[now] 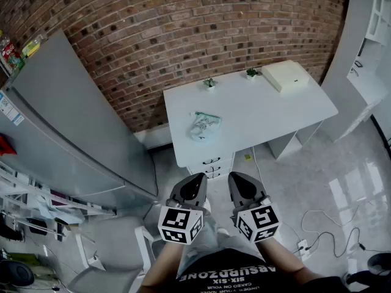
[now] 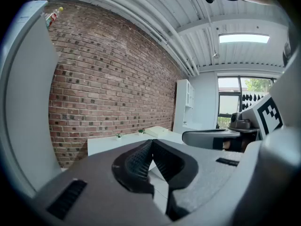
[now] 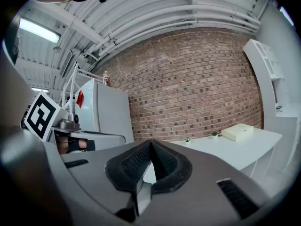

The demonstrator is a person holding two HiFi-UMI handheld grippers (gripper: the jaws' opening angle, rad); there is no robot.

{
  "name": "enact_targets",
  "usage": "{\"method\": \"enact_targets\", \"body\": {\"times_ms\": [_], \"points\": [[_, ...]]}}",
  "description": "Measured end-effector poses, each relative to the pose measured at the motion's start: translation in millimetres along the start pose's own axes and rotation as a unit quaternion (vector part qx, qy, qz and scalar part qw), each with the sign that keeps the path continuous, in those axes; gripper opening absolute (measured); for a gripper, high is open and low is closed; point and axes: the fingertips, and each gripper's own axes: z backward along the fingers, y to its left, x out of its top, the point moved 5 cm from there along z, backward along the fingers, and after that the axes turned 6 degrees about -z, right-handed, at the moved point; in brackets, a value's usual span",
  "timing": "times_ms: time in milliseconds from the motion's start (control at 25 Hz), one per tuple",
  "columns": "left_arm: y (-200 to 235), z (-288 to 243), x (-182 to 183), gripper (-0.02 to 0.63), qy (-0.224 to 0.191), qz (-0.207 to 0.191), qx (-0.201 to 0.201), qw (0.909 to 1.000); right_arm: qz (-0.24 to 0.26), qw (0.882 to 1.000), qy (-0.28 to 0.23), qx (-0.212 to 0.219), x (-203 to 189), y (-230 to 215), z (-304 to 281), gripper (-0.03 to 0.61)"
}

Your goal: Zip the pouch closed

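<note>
One pouch [image 1: 203, 126]; two small plants [image 1: 209, 83] [image 1: 251, 72]; one white box [image 1: 285, 75]; one table [image 1: 263, 118].

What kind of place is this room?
Probably an office or studio workroom, indoors: a bare brick wall, a white desk, a grey office chair and white shelving.

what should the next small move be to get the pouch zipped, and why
Probably step toward the white table to bring the pouch within reach: it lies on the tabletop well ahead, while the left gripper and right gripper are shut and empty, close to the body.
</note>
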Motion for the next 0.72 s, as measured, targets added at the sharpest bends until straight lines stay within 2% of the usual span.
{"method": "enact_targets", "body": {"times_ms": [440,720], "points": [[31,-40,4,0.006,0.004,0.01,-0.014,0.9999,-0.002,1.0,0.006,-0.001,6,-19,-46,0.0],[70,-79,8,0.006,0.0,0.016,-0.019,0.9997,-0.007,1.0,0.009,0.006,14,-38,-92,0.002]]}}
